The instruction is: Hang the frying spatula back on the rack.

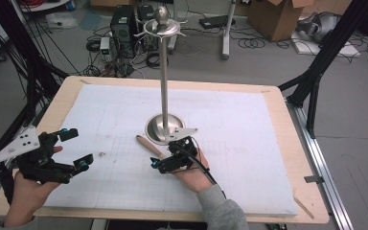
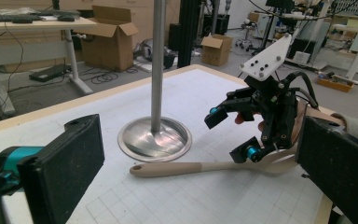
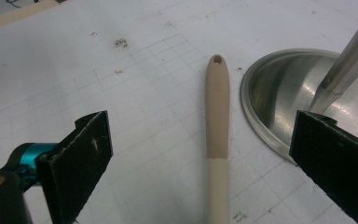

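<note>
Left tool (image 1: 75,148): we see it low at the counter's (image 1: 287,143) left edge, jaws spread wide, gripping nothing, well apart from the spoon.
Spoon (image 2: 186,167): we find it flat on the white gridded mat (image 1: 249,158), its holed handle end just beside the metal stand's (image 1: 163,72) round base.
Right tool (image 1: 165,154): we see it over the spoon's handle, jaws released wide, one either side of the handle, neither touching it; one jaw sits over the base's rim.
</note>
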The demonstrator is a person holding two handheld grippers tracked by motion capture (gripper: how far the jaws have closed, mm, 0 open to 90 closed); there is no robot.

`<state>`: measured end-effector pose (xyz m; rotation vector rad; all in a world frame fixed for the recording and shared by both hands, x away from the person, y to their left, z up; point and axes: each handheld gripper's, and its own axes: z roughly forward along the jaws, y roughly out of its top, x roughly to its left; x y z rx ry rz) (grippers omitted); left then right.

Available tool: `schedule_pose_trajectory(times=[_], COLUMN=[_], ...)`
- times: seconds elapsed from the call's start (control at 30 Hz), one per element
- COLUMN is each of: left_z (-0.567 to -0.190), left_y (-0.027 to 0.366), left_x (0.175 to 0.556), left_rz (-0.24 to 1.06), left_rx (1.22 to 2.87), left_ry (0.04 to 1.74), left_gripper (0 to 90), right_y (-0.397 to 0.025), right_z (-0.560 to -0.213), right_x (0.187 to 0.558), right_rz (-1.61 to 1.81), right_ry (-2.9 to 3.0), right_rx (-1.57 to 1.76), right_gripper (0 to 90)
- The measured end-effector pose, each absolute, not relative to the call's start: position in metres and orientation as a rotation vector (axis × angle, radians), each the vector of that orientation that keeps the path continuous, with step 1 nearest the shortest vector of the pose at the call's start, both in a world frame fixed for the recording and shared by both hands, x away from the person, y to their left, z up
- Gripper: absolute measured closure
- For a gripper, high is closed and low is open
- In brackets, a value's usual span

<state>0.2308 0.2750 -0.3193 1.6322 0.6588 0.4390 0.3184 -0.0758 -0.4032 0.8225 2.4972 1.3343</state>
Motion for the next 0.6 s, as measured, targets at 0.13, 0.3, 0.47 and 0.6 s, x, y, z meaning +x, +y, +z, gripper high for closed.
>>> schedule_pose_trajectory(times=[0.13,0.3,0.47,0.6], left_z=[-0.32,-0.32,-0.321,-0.321], left_y=[0.275,0.275,0.275,0.275], left_x=[0.231,0.231,0.232,0.232], left_rz=[0.438,0.437,0.435,0.432], left_rx=[1.634,1.631,1.636,1.635], left_ry=[0.661,0.663,0.663,0.665], left_gripper=[1.7,1.7,1.7,1.7], right_y=[-0.074,-0.073,-0.072,-0.071], right_z=[-0.407,-0.409,-0.413,-0.418], right_x=[0.32,0.322,0.325,0.327], right_rz=[1.31,1.29,1.275,1.254], right_ry=[2.506,2.514,2.524,2.533], right_rx=[0.822,0.838,0.856,0.863], right_gripper=[4.8,4.8,4.8,4.8])
